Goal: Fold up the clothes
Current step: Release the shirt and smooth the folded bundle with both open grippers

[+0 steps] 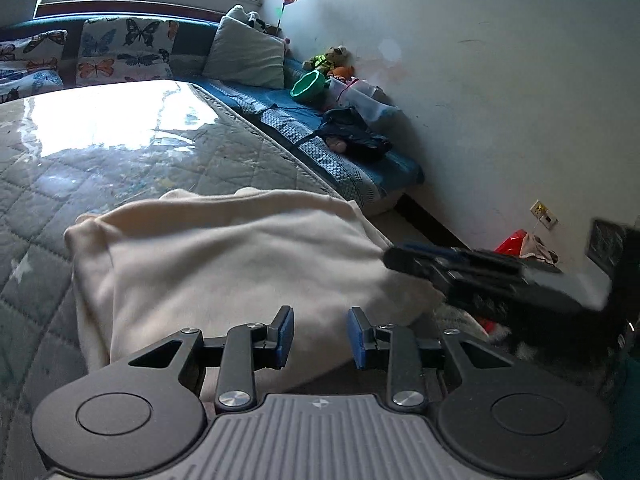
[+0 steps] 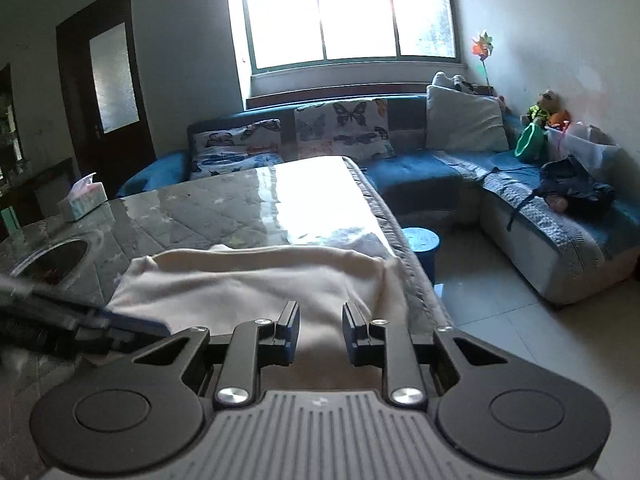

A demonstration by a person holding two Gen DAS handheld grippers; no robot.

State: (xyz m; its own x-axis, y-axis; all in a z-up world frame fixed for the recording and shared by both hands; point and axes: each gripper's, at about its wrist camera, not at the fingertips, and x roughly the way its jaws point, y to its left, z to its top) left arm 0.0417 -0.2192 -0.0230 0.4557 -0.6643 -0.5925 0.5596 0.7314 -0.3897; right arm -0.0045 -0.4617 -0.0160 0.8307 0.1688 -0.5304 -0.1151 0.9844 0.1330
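Cream garment lies folded at the near edge of my quilt-covered table, both grippers hovering over it.

My left gripper [image 1: 321,336] hangs with its blue pads parted and nothing between them, the cream garment [image 1: 224,264] spread beneath and beyond its tips. My right gripper [image 2: 320,334] is likewise parted and empty, poised above the garment's near right part, close to the table [image 2: 224,208] edge where the cloth drapes slightly over. Each gripper shows blurred at the side of the other's view. Beyond the table's far edge sits the blue sofa [image 2: 420,172] with butterfly cushions [image 2: 340,128]; a tissue box [image 2: 82,198] stands near the table's far left corner.
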